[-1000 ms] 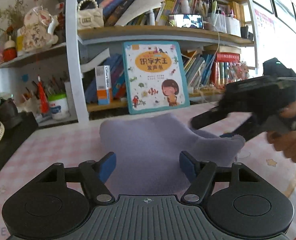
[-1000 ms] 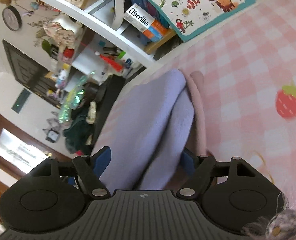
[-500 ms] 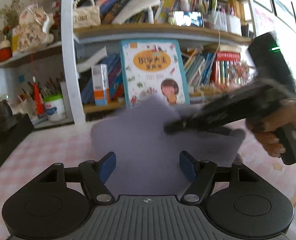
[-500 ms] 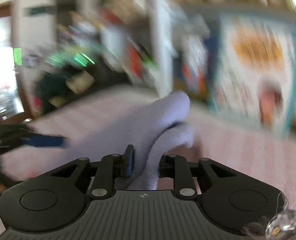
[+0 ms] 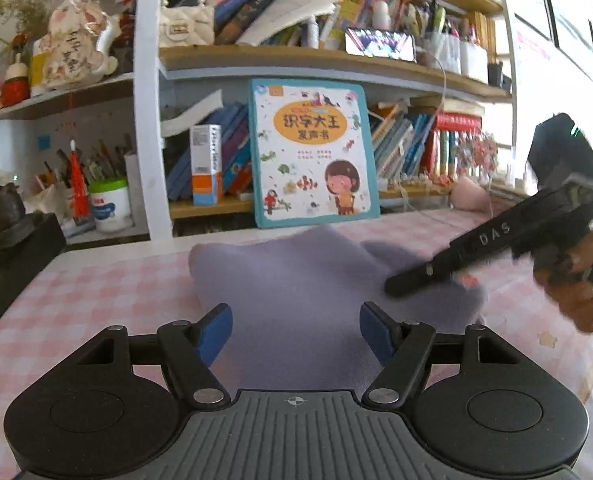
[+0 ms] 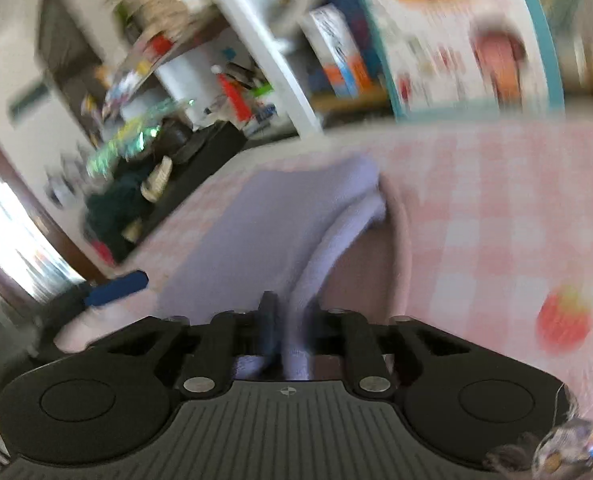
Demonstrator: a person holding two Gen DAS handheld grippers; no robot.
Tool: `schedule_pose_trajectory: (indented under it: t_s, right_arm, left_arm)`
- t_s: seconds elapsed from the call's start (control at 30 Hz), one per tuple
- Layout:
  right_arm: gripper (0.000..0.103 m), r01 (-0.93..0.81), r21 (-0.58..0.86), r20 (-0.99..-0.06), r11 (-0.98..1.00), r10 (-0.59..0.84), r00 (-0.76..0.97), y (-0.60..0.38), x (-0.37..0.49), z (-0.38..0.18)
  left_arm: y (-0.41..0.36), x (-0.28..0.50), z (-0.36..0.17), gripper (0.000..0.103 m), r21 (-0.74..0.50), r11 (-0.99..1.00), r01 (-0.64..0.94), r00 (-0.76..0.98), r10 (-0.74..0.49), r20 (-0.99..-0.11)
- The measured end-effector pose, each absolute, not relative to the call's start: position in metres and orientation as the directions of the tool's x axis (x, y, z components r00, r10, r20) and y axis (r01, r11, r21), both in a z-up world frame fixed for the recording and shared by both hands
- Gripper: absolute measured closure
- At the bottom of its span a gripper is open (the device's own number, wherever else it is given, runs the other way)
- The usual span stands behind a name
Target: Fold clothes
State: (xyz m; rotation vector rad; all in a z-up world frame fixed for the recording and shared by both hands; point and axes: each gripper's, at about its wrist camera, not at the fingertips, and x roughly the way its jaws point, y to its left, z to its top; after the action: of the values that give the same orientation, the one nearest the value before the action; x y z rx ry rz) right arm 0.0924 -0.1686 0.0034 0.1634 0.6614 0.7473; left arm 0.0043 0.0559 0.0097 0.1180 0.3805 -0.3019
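A lavender fleece garment (image 5: 296, 292) lies folded on the pink checked tablecloth (image 5: 96, 292). My left gripper (image 5: 296, 332) is open and empty, its blue-padded fingers (image 5: 216, 332) apart over the garment's near edge. My right gripper (image 6: 292, 320) is shut on a fold of the lavender garment (image 6: 264, 232); the view is blurred by motion. In the left wrist view the right gripper (image 5: 400, 286) comes in from the right over the garment's right side, held by a hand. A pink layer (image 6: 376, 264) shows under the lavender fold.
A bookshelf (image 5: 296, 60) stands behind the table with a children's book (image 5: 312, 152) leaning on it, a white tub of pens (image 5: 108, 204), a box (image 5: 206, 164). A dark bag (image 5: 4, 216) sits at the far left. A strawberry print (image 6: 562, 322) marks the cloth.
My right gripper closed on a fold of the lavender garment and swung down and to the right with it. The raised fold has dropped lower. My left gripper stayed open in place.
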Motion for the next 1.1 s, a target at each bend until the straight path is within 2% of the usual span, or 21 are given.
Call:
schedule_pose_trajectory:
  t_s: [0.07,0.13,0.2,0.27,0.33,0.37,0.4,0.47,0.53,0.57,0.6,0.7,0.83,0.87,0.9,0.97,1.03,1.07,1.1]
  right_arm:
    - [0.091,-0.651,0.183,-0.44,0.737,0.654,0.616,-0.155,0.071,0.014]
    - [0.091,-0.644,0.128,-0.464,0.754,0.62,0.633,-0.146,0.069,0.008]
    - [0.09,-0.591,0.206,-0.552,0.78,0.591,0.588,-0.148,0.086,-0.011]
    - [0.089,-0.557,0.324,-0.529,0.765,0.634,0.563,-0.162,0.095,-0.021]
    - [0.086,-0.544,0.34,-0.533,0.768,0.633,0.561,-0.166,0.095,-0.018]
    - [0.078,-0.536,0.342,-0.535,0.772,0.629,0.564,-0.168,0.095,-0.015]
    - [0.063,-0.528,0.323,-0.538,0.785,0.612,0.58,-0.169,0.092,-0.011]
    - [0.041,-0.512,0.32,-0.527,0.797,0.599,0.604,-0.174,0.089,-0.002]
    - [0.029,-0.487,0.379,-0.512,0.787,0.616,0.598,-0.183,0.092,0.002]
    - [0.018,-0.461,0.423,-0.518,0.78,0.626,0.583,-0.186,0.096,0.001]
    - [0.016,-0.434,0.463,-0.526,0.773,0.633,0.568,-0.19,0.101,-0.001]
    - [0.017,-0.368,0.506,-0.58,0.78,0.623,0.525,-0.192,0.11,-0.015]
    - [0.022,-0.34,0.576,-0.575,0.743,0.665,0.477,-0.192,0.115,-0.028]
    - [0.026,-0.34,0.586,-0.57,0.736,0.672,0.473,-0.191,0.115,-0.029]
    - [0.037,-0.339,0.595,-0.569,0.728,0.68,0.461,-0.189,0.116,-0.03]
    - [0.039,-0.336,0.602,-0.568,0.724,0.684,0.457,-0.184,0.118,-0.03]
    - [0.048,-0.343,0.593,-0.572,0.729,0.681,0.458,-0.181,0.117,-0.03]
    - [0.055,-0.345,0.599,-0.564,0.723,0.686,0.46,-0.181,0.115,-0.031]
    - [0.062,-0.348,0.602,-0.554,0.719,0.69,0.466,-0.183,0.113,-0.031]
  left_arm:
    - [0.052,0.005,0.007,0.031,0.077,0.947,0.311,0.884,-0.259,-0.389]
    - [0.054,0.007,0.006,0.031,0.065,0.949,0.307,0.877,-0.256,-0.406]
    - [0.058,0.009,0.006,0.031,0.049,0.952,0.302,0.871,-0.255,-0.42]
    - [0.065,0.008,0.009,0.031,0.03,0.955,0.295,0.872,-0.256,-0.417]
    - [0.075,0.005,0.014,0.031,0.008,0.959,0.283,0.878,-0.256,-0.405]
    - [0.081,0.006,0.016,0.03,-0.02,0.961,0.277,0.877,-0.262,-0.404]
    - [0.088,0.009,0.018,0.027,-0.061,0.961,0.271,0.873,-0.272,-0.406]
    - [0.102,0.015,0.022,0.023,-0.142,0.956,0.256,0.865,-0.292,-0.408]
    - [0.117,0.02,0.026,0.023,-0.221,0.945,0.24,0.857,-0.313,-0.409]
    - [0.122,0.025,0.025,0.023,-0.266,0.937,0.227,0.846,-0.325,-0.423]
    - [0.127,0.032,0.023,0.023,-0.313,0.926,0.209,0.829,-0.338,-0.445]
    - [0.13,0.046,0.014,0.023,-0.366,0.912,0.187,0.793,-0.36,-0.492]
    - [0.135,0.065,-0.002,0.017,-0.449,0.878,0.168,0.747,-0.41,-0.523]
    - [0.137,0.069,-0.006,0.017,-0.482,0.861,0.161,0.738,-0.43,-0.52]
    - [0.139,0.073,-0.009,0.017,-0.514,0.844,0.156,0.728,-0.449,-0.517]
    - [0.142,0.082,-0.017,0.017,-0.572,0.808,0.144,0.708,-0.488,-0.511]
    - [0.14,0.087,-0.022,0.02,-0.609,0.78,0.148,0.7,-0.517,-0.492]
    - [0.136,0.086,-0.021,0.029,-0.602,0.783,0.156,0.698,-0.519,-0.493]
    - [0.131,0.084,-0.019,0.032,-0.586,0.793,0.165,0.698,-0.514,-0.499]
